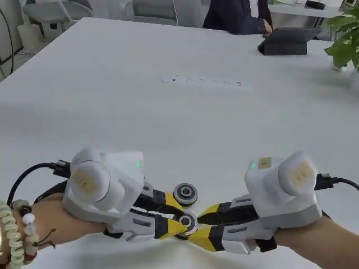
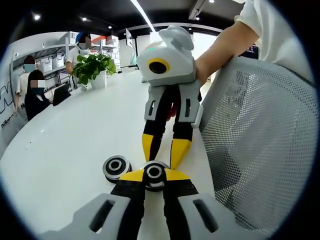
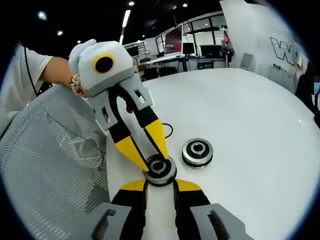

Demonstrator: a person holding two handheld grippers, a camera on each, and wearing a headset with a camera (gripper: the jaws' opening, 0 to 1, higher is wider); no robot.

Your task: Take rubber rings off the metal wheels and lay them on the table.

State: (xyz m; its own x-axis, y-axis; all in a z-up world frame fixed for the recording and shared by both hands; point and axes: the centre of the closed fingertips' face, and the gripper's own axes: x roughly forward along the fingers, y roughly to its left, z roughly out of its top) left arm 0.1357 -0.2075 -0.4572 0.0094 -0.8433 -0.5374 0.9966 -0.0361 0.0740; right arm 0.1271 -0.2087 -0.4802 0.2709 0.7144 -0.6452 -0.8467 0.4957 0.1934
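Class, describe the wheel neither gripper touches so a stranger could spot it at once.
Look at the table, near edge, where left gripper and right gripper meet. The free wheel lies just beyond their tips, untouched; the held wheel is pinched between them.

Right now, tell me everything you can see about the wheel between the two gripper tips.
The wheel is a small round metal disc, a silver hub inside a black rubber ring, lying flat on the white table. The left gripper flanks it with its yellow tips. The right gripper meets its opposite side. A second wheel lies just apart.
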